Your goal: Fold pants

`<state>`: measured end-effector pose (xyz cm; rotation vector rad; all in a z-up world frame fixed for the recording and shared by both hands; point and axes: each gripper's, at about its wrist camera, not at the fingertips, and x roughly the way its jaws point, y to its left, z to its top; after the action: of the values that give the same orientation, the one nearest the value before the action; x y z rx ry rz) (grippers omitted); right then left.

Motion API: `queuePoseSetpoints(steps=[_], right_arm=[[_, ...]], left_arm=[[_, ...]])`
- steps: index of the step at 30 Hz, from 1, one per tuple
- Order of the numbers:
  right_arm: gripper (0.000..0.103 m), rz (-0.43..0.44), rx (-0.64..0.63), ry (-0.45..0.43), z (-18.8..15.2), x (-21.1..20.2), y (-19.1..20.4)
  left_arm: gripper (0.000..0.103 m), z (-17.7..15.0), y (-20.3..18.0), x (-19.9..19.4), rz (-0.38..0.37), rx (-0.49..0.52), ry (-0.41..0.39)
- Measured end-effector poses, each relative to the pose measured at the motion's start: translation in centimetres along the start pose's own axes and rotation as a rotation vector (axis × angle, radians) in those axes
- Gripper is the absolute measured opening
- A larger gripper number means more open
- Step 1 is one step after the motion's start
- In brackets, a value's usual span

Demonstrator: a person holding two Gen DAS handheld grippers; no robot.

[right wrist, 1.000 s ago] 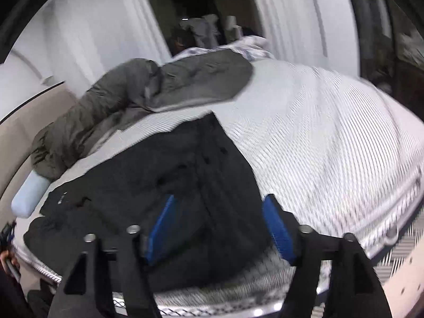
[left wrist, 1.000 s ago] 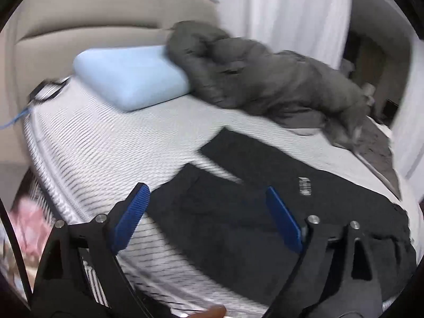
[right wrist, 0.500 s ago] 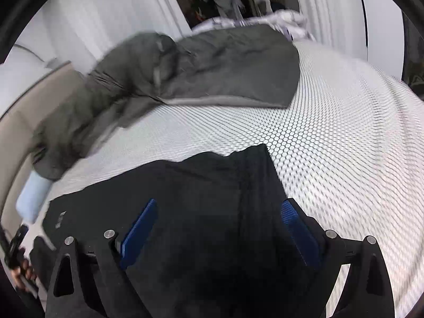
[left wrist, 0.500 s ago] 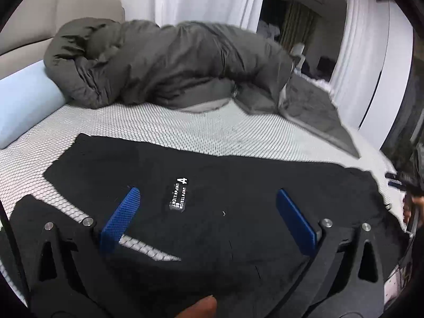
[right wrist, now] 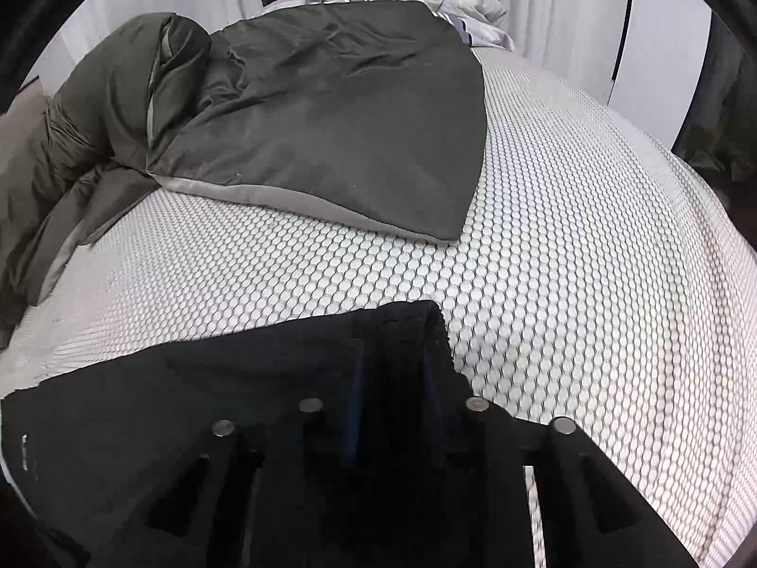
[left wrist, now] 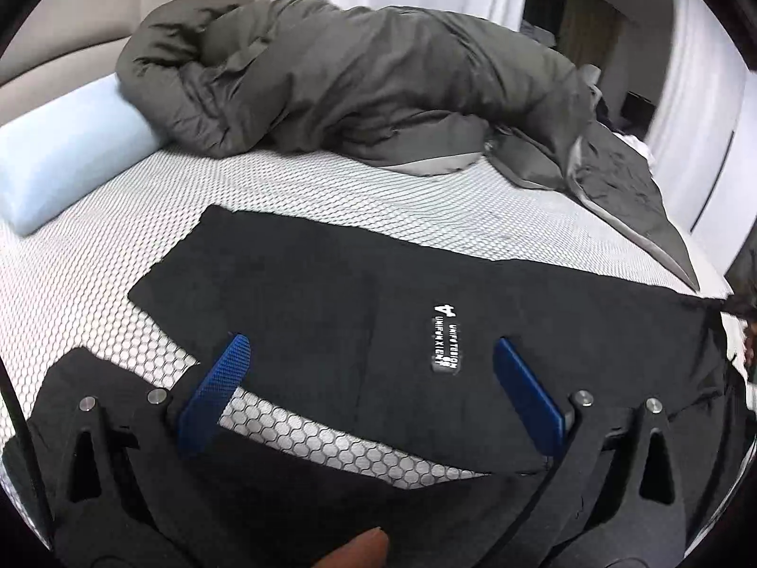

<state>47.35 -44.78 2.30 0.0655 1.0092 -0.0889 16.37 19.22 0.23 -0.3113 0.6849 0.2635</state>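
My right gripper point(right wrist: 392, 378) has just been closing, and its blue pads now pinch a raised fold at the corner of the black pants point(left wrist: 331, 293), which lie flat across the near side of the bed point(right wrist: 567, 236). My left gripper point(left wrist: 369, 369) hangs spread wide above the leg with the white label point(left wrist: 445, 338), gripping nothing. The pants look soft and matte against the honeycomb-textured white cover; a rumpled grey duvet point(left wrist: 355, 75) and a pale blue pillow point(left wrist: 57, 161) lie behind.

Black pants point(left wrist: 331, 293) lie flat on the mattress, legs split apart, below the left gripper point(left wrist: 369, 359). White printed label faces up between its fingers. Waist end bunches between the right gripper's point(right wrist: 392, 378) fingers.
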Motion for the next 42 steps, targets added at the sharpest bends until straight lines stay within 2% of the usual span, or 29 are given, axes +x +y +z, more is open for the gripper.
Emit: queuePoseSetpoints(steps=[1, 3, 6, 8, 10, 14, 18, 20, 22, 24, 25, 26, 28, 31, 34, 35, 36, 38, 42], right_arm=[[0.038, 0.003, -0.002, -0.030, -0.5, -1.1, -0.1], [0.069, 0.050, -0.005, -0.092, -2.8, -4.4, -0.3], [0.078, 0.135, 0.004, -0.146, -7.7, -9.6, -0.9], [0.084, 0.156, 0.039, -0.162, -11.3, -12.2, -1.1], [0.084, 0.156, 0.049, -0.163, -15.0, -13.5, -1.4], [0.084, 0.050, 0.103, -0.231, -23.7, -17.8, -2.9], [0.084, 0.042, 0.261, -0.176, -28.1, -18.5, -7.0], [0.083, 0.106, 0.336, -0.129, -28.9, -17.2, -8.6], [0.075, 0.211, 0.382, -0.119, -29.1, -16.0, -9.6], [0.032, 0.214, 0.429, -0.110, -29.2, -14.9, -9.9], [0.029, 0.208, 0.430, -0.112, -29.0, -14.9, -9.7], [0.021, 0.214, 0.417, -0.127, -29.2, -15.4, -9.5], [0.018, 0.202, 0.357, -0.172, -29.3, -16.8, -8.8], [0.018, 0.153, 0.345, -0.171, -31.6, -18.4, -10.3], [0.030, 0.093, 0.315, -0.091, -32.1, -17.3, -10.4], [0.035, 0.089, 0.313, -0.100, -32.4, -18.1, -10.2], [0.049, 0.082, 0.293, -0.140, -32.3, -19.2, -9.6], [0.060, 0.050, 0.248, -0.222, -32.2, -21.2, -8.3], [0.067, 0.032, 0.100, -0.278, -30.8, -23.1, -3.4]], left_arm=[[0.102, -0.1, 0.2, 0.0, -0.004, -0.003, 0.000], [0.102, -0.3, 0.0, -0.4, -0.024, -0.001, -0.001], [0.102, -0.9, -1.4, -1.3, -0.075, 0.034, 0.001], [0.102, -1.4, -3.2, -2.0, -0.109, 0.084, -0.001], [0.102, -2.2, -5.0, -2.5, -0.135, 0.125, 0.005], [0.102, -4.5, -8.7, -3.5, -0.193, 0.213, 0.031], [0.102, -6.4, -11.3, -4.2, -0.204, 0.297, 0.029], [0.102, -7.2, -12.1, -4.2, -0.209, 0.308, 0.039], [0.102, -7.8, -12.5, -4.2, -0.214, 0.315, 0.054], [0.102, -8.3, -12.7, -4.2, -0.205, 0.322, 0.058], [0.102, -8.3, -12.7, -4.1, -0.202, 0.323, 0.059], [0.102, -8.2, -12.5, -4.0, -0.201, 0.321, 0.061], [0.102, -8.2, -12.1, -3.8, -0.192, 0.322, 0.075], [0.102, -8.3, -11.4, -3.5, -0.156, 0.329, 0.098], [0.102, -8.2, -10.7, -3.3, -0.144, 0.312, 0.105], [0.102, -8.2, -10.5, -3.4, -0.147, 0.304, 0.101], [0.102, -8.1, -10.4, -3.5, -0.154, 0.297, 0.098], [0.102, -8.1, -10.5, -3.9, -0.186, 0.290, 0.093], [0.102, -8.8, -12.7, -4.5, -0.280, 0.321, 0.096]])
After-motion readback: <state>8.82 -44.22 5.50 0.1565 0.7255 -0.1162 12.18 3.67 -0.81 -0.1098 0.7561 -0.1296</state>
